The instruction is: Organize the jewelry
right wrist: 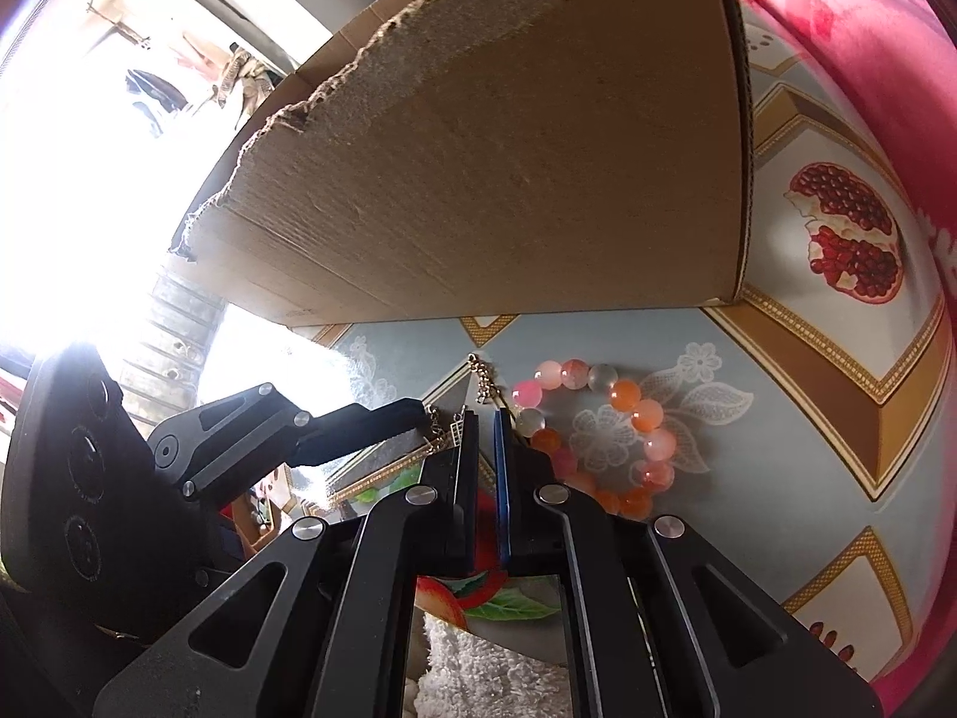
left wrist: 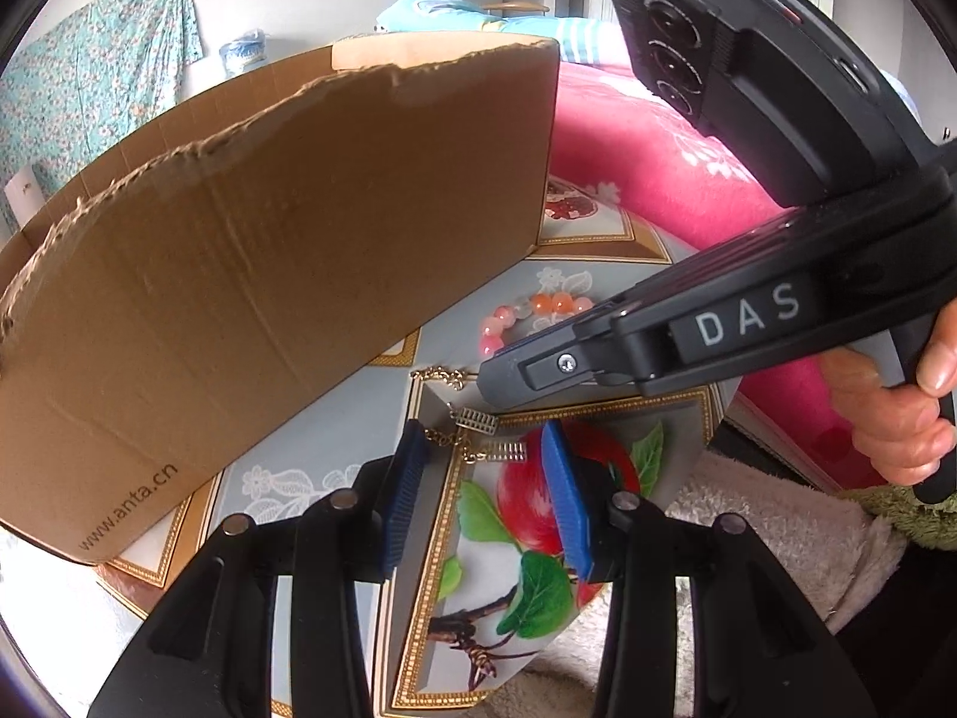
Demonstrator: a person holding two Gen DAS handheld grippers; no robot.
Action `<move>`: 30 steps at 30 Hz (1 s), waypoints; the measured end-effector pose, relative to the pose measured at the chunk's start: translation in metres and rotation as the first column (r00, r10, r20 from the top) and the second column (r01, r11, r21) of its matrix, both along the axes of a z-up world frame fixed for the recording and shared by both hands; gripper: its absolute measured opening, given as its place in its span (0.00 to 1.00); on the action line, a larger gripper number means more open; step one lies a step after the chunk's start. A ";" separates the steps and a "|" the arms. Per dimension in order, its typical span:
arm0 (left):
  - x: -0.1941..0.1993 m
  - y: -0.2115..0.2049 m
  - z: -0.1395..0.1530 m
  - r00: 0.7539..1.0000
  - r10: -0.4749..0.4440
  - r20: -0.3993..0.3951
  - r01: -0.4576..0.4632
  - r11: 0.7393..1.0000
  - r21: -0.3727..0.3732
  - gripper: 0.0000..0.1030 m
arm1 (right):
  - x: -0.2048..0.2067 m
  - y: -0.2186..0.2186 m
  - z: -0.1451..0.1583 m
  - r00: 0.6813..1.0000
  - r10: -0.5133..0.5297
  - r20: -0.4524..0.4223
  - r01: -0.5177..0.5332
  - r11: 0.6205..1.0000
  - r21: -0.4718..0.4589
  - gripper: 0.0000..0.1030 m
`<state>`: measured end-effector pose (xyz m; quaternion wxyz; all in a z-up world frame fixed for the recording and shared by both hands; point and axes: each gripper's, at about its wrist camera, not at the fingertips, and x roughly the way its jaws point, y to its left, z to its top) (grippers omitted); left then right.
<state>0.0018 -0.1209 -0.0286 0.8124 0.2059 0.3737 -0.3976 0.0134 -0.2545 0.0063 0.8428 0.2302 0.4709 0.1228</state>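
Note:
A gold chain with small rectangular charms (left wrist: 472, 428) lies on the patterned tablecloth just ahead of my left gripper (left wrist: 484, 449), which is open with the chain between its blue pads. A pink and orange bead bracelet (right wrist: 604, 425) lies on the cloth to the right of my right gripper (right wrist: 485, 419); it also shows in the left wrist view (left wrist: 538, 308). The right gripper's pads stand close together beside the chain (right wrist: 484, 383); I cannot tell whether they pinch it. A brown cardboard box (left wrist: 269, 251) stands just behind the jewelry.
The table carries a fruit-print cloth (right wrist: 837, 227). A pink floral quilt (left wrist: 670, 155) lies behind and right of the table. A pale fluffy rug (left wrist: 777, 538) lies below the table's near edge. The box wall (right wrist: 508, 149) stands close above both grippers.

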 end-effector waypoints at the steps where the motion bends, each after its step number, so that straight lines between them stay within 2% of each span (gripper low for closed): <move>1: 0.000 0.000 0.000 1.000 -0.001 0.001 0.001 1.000 0.001 0.37 | 0.000 -0.001 0.000 1.000 -0.002 0.000 0.002 1.000 0.006 0.05; 8: 0.001 0.009 0.002 1.000 0.016 0.018 -0.017 1.000 0.011 0.17 | 0.000 0.005 0.000 1.000 -0.002 0.004 0.002 1.000 0.002 0.05; 11: 0.002 0.012 0.002 1.000 0.018 0.016 -0.019 1.000 0.013 0.13 | -0.001 0.005 -0.004 1.000 -0.003 0.006 0.003 1.000 0.005 0.05; 18: -0.001 0.022 0.003 1.000 0.027 0.012 -0.028 1.000 0.013 0.07 | -0.005 0.009 -0.006 0.999 0.004 0.034 -0.003 1.000 -0.021 0.05; 20: 0.000 0.024 0.003 0.999 0.030 0.011 -0.030 1.000 0.009 0.04 | -0.007 0.011 -0.004 0.999 0.014 0.046 -0.012 0.999 -0.036 0.08; 23: 0.000 0.027 0.003 0.999 0.034 0.010 -0.034 0.999 0.004 0.00 | -0.008 0.019 0.000 0.997 0.039 0.062 -0.035 0.997 -0.070 0.14; 30: 0.001 0.029 0.004 0.999 0.032 0.003 -0.032 0.999 -0.006 0.00 | -0.009 0.042 0.005 0.993 0.086 0.076 -0.069 0.977 -0.201 0.15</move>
